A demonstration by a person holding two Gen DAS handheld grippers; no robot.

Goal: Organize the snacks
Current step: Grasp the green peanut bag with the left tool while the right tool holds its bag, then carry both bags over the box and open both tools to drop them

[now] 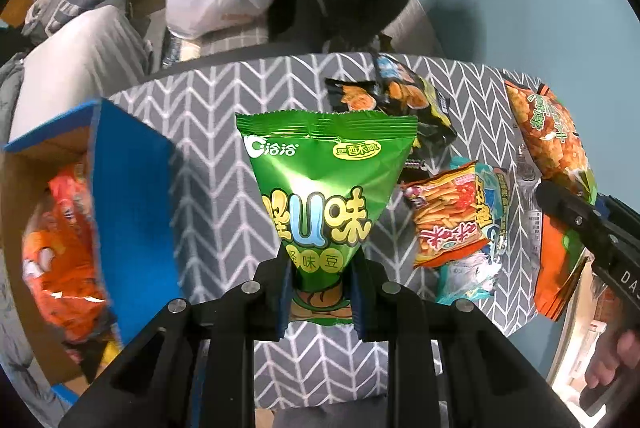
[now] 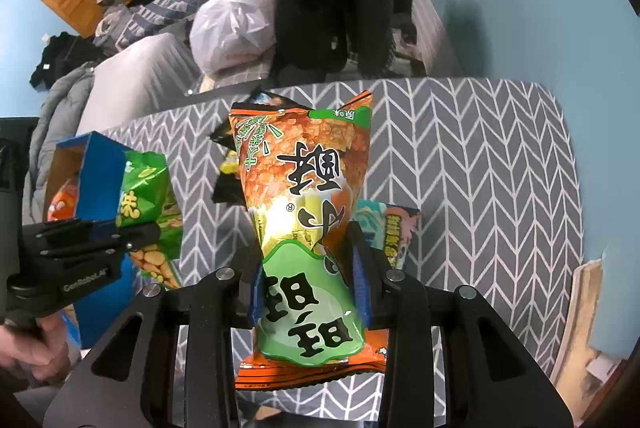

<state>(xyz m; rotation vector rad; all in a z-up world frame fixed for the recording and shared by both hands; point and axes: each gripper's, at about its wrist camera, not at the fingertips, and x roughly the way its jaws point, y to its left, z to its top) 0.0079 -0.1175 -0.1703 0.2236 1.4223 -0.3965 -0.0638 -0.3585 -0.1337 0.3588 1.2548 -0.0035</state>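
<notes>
Left gripper [image 1: 322,292]: jaws clamped on glossy green snack bag [image 1: 320,188], frame centre. Right gripper [image 2: 308,292]: jaws pinching orange-and-green crinkled snack bag [image 2: 308,196]. Beyond, grey chevron-patterned surface [image 1: 224,108]; blue-sided cardboard box [image 1: 132,196] at left holds orange packets [image 1: 64,248].

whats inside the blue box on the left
The blue box holds at least one orange snack bag, lying against its cardboard inner wall. Its near blue wall hides the rest of the inside, so any other packets cannot be seen.
</notes>
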